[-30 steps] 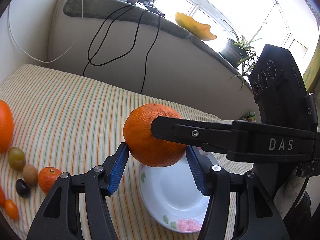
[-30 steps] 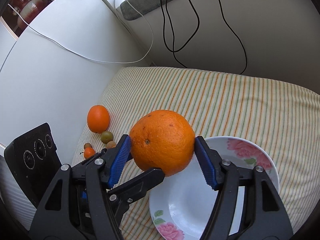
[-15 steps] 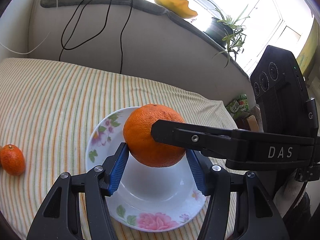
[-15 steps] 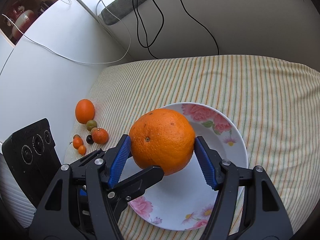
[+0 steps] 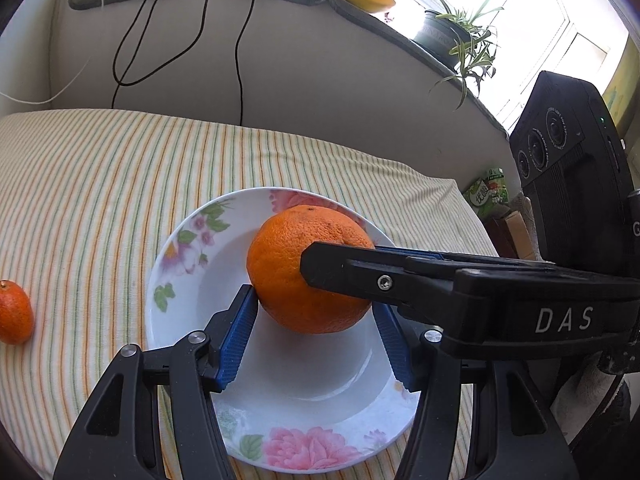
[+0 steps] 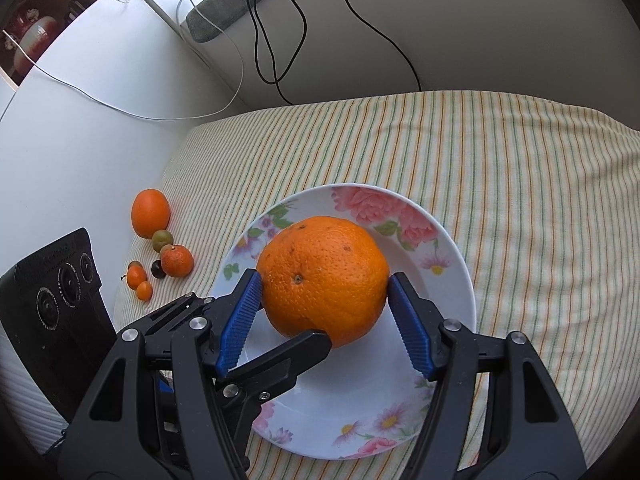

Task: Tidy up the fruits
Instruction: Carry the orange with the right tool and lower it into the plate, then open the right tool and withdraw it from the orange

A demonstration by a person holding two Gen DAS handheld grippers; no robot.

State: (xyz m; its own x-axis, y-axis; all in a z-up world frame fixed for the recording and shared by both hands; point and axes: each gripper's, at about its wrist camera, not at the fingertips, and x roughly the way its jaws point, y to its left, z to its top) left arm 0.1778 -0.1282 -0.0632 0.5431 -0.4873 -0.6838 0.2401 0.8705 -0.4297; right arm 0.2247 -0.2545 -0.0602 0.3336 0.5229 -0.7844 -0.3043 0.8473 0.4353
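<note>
A large orange [image 5: 308,270] rests on a white flowered plate [image 5: 192,280] on the striped cloth. It also shows in the right wrist view [image 6: 324,276] on the plate [image 6: 452,276]. My left gripper [image 5: 316,332] and my right gripper [image 6: 324,320] both have their blue pads against the orange's sides, crossing each other. The left fingers [image 5: 236,332] touch its lower sides. The right fingers [image 6: 240,320] clasp its middle.
Several small fruits lie left of the plate: an orange [image 6: 150,212], a mandarin [image 6: 177,260], a green plum [image 6: 162,239], small kumquats [image 6: 138,276]. One mandarin [image 5: 14,312] shows at the left. Black cables [image 5: 240,48] hang down the back wall. A potted plant [image 5: 444,36] stands on the sill.
Both grippers have carried the orange right, over the plate, and lowered it until it sits on the plate. The loose fruits have slid left out of the left wrist view.
</note>
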